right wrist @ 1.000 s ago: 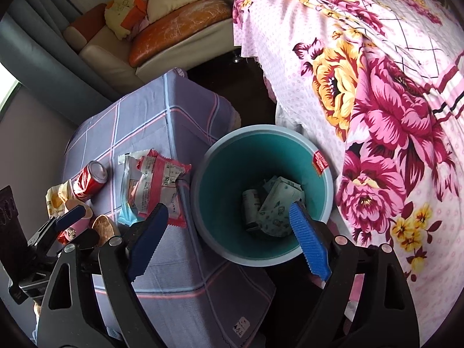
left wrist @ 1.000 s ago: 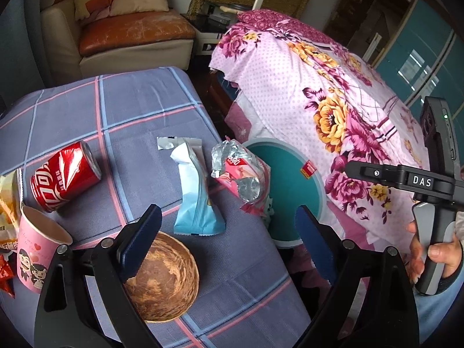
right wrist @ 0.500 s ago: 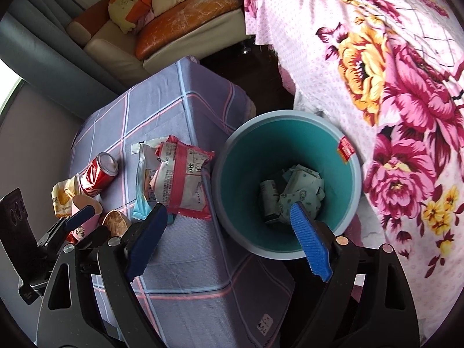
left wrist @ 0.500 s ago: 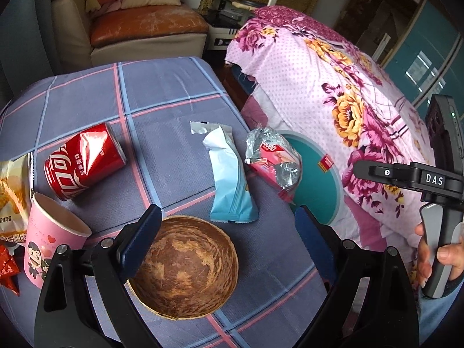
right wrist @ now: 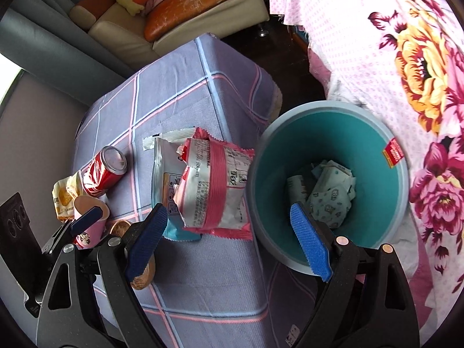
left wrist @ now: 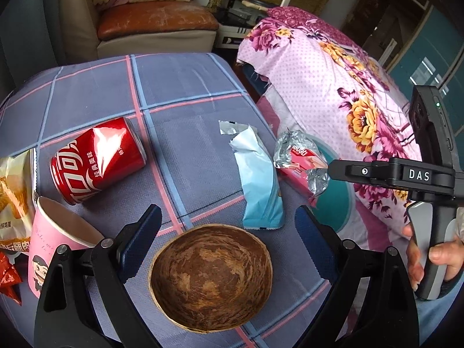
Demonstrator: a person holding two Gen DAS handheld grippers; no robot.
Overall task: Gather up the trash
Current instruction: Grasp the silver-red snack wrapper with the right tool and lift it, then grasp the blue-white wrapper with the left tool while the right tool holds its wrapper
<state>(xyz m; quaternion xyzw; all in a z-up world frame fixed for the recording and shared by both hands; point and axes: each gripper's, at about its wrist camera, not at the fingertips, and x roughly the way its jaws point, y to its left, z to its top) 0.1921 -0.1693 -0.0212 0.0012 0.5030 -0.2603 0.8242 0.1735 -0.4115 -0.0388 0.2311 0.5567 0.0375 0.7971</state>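
Observation:
My left gripper (left wrist: pixel 226 235) is open and empty, held just above a brown coconut-shell bowl (left wrist: pixel 211 277) on the checked table (left wrist: pixel 179 92). A red cola can (left wrist: pixel 97 162) lies on its side to the left, next to a pink paper cup (left wrist: pixel 55 246). A light blue wrapper (left wrist: pixel 258 179) and a red-and-silver wrapper (left wrist: pixel 301 165) lie at the table's right edge. My right gripper (right wrist: pixel 229 237) is open and empty, above the table edge between the red-and-silver wrapper (right wrist: pixel 214 185) and the teal trash bin (right wrist: pixel 330 191), which holds crumpled paper (right wrist: pixel 330 194).
A yellow snack bag (left wrist: pixel 14 197) and a red foil scrap (left wrist: pixel 8 275) lie at the table's left edge. A bed with a pink floral cover (left wrist: pixel 348 92) stands right of the bin. A sofa (left wrist: pixel 145 26) stands behind the table.
My left gripper has moved left and nearer the table, so the bowl now sits between its fingers. My right gripper has shifted left from over the bin toward the red-and-silver wrapper.

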